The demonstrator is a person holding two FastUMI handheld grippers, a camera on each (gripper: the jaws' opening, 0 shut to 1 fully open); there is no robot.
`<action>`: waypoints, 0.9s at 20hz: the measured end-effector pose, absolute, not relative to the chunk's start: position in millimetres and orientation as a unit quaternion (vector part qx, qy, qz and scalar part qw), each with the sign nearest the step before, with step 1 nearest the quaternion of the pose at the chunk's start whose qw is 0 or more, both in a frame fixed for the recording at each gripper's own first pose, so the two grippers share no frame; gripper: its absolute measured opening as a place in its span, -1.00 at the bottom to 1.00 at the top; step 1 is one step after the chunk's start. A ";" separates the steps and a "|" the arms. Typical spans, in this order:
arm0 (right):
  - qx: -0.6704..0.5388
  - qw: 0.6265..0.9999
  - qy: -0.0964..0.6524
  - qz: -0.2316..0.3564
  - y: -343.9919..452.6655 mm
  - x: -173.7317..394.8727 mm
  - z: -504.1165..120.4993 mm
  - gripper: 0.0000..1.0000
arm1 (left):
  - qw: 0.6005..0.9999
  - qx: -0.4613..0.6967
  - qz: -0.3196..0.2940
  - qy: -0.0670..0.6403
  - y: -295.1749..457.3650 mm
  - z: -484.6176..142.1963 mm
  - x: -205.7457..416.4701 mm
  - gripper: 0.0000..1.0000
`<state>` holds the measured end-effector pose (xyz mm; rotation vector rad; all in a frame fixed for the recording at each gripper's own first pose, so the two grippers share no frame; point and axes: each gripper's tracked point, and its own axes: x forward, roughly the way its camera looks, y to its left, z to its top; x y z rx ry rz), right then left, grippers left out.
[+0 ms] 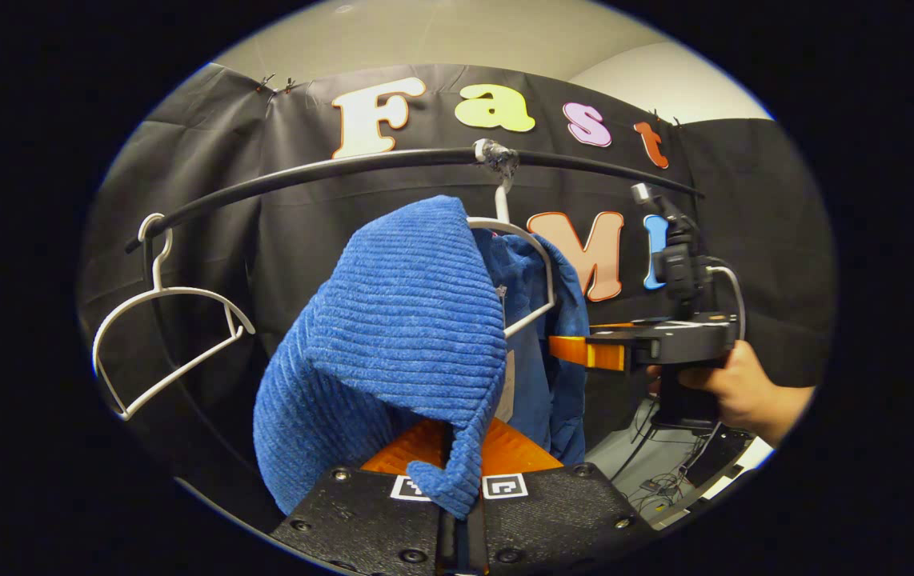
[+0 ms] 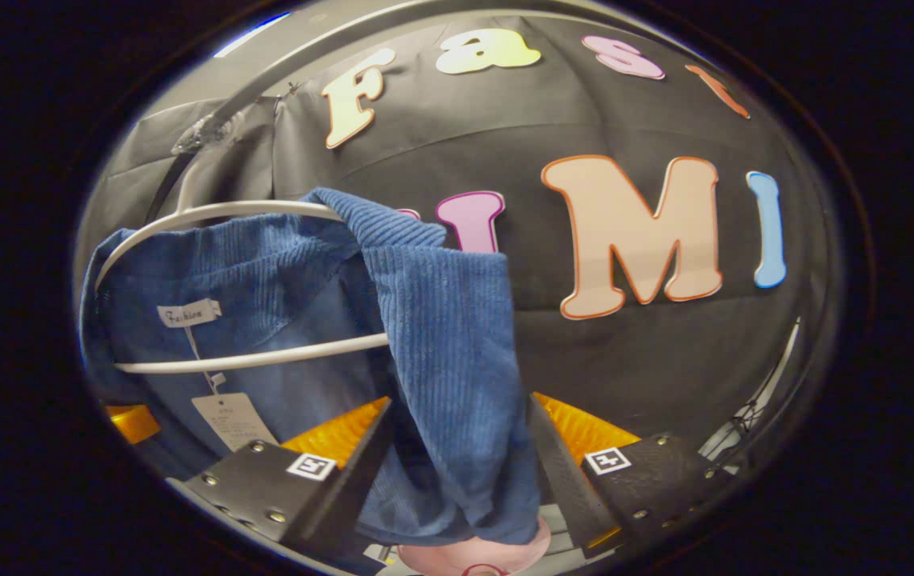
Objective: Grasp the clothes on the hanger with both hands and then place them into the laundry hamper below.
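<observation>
**Where things hang**

We see the jacket (image 1: 401, 336) draped over a hanger (image 1: 525, 272) on the rail (image 1: 329, 172), a second hanger (image 1: 169, 344) to its left. A fold drops between our left gripper's (image 1: 457, 488) fingers. Our right gripper (image 2: 457, 472) sits either side of another fold.

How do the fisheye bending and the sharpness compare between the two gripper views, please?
Left gripper view: the rail bows into an arc, while the blue garment shows crisp ribbing. Right gripper view: the white hanger curves strongly, the garment stays sharp, and the picture softens towards its edges.
</observation>
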<state>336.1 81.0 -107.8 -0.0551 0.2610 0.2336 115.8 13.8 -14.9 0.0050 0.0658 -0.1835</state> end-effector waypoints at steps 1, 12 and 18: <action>-0.022 0.983 0.135 0.121 83.9 344.9 -109.2 0.51 | 0.995 0.002 -0.096 0.031 12.8 -10.9 111.4 -0.84; -0.035 0.995 0.082 0.048 49.4 349.3 -74.7 -0.88 | 0.999 -0.022 -0.026 0.009 56.2 27.3 67.1 -0.85; -0.019 0.997 0.066 0.035 40.2 354.1 -59.6 -0.94 | 0.999 0.008 -0.038 0.010 71.9 38.3 55.1 -0.84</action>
